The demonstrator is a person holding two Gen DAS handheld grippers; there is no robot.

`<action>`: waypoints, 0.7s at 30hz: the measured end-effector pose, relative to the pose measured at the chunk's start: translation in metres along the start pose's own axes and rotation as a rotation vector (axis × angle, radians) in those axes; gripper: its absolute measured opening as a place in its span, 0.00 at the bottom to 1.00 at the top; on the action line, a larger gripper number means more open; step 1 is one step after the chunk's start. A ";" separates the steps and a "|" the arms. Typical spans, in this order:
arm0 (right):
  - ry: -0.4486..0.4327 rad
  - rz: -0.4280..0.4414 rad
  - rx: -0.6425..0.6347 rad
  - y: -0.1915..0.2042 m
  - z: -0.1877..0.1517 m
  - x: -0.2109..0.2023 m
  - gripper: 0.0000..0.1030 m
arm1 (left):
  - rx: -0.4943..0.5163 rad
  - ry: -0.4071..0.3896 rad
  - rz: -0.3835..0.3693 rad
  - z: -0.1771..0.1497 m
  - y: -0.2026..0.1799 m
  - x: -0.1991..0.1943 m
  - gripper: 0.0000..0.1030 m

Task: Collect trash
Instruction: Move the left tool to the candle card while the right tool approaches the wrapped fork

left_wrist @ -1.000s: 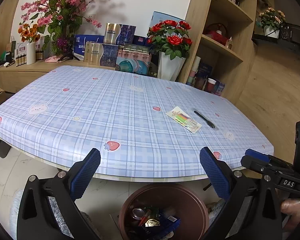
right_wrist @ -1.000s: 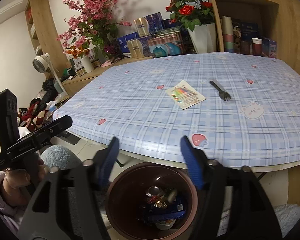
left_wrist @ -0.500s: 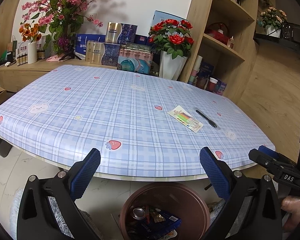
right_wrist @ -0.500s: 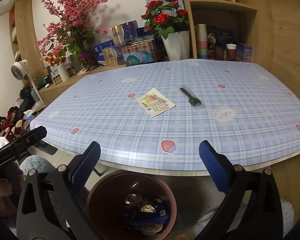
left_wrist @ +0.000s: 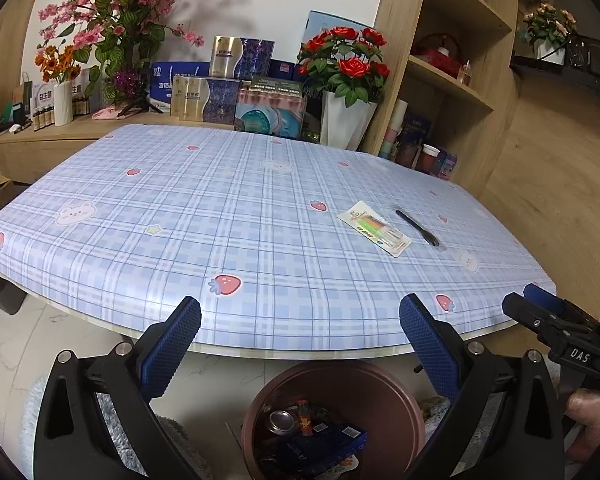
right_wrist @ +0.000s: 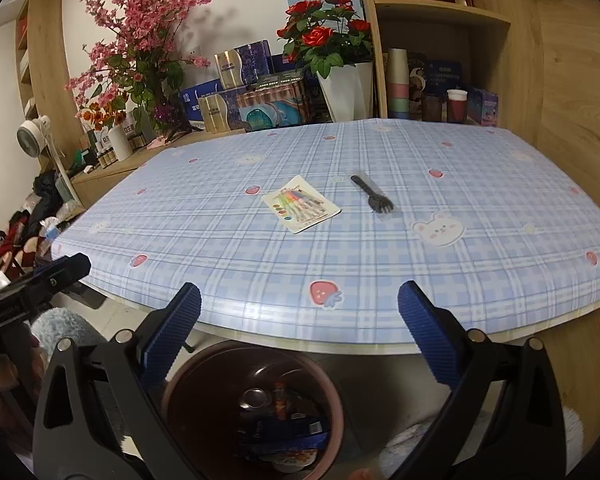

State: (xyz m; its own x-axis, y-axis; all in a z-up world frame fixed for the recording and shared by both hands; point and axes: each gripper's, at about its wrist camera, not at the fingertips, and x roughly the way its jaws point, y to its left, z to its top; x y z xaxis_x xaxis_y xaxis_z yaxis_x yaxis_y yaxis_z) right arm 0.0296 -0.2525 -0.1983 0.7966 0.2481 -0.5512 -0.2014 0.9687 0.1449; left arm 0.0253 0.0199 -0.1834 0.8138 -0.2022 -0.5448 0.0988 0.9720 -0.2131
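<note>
A flat colourful wrapper and a black plastic fork lie on the blue plaid table, towards its right side. A brown trash bin holding a can and several wrappers stands on the floor under the table's near edge. My left gripper is open and empty above the bin. My right gripper is open and empty, also over the bin and the table edge; it shows at the right of the left wrist view.
Flower vases, gift boxes and a wooden shelf unit line the far side of the table. A low cabinet stands at the left. A fluffy rug lies on the floor beside the bin.
My right gripper opened wide and swung towards the right, so the wrapper and fork now sit nearer its centre. My left gripper stayed open, lifting slightly.
</note>
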 end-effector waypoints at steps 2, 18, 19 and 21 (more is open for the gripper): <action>-0.006 -0.010 -0.003 -0.004 0.002 0.002 0.94 | -0.002 0.008 -0.002 0.004 -0.002 0.005 0.94; -0.086 -0.039 0.096 -0.073 0.044 0.045 0.95 | -0.047 0.228 0.031 0.064 -0.065 0.133 0.94; -0.092 -0.036 0.110 -0.077 0.045 0.049 0.95 | -0.040 0.241 0.039 0.067 -0.072 0.144 0.94; -0.097 -0.050 0.117 -0.086 0.046 0.057 0.94 | -0.033 0.264 0.052 0.072 -0.085 0.162 0.94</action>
State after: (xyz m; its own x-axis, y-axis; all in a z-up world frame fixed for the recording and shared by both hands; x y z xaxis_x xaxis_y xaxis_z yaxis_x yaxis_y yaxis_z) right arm 0.1186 -0.3217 -0.2042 0.8567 0.1920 -0.4787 -0.0968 0.9715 0.2165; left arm 0.1903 -0.0864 -0.1951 0.6396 -0.1806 -0.7472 0.0388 0.9783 -0.2033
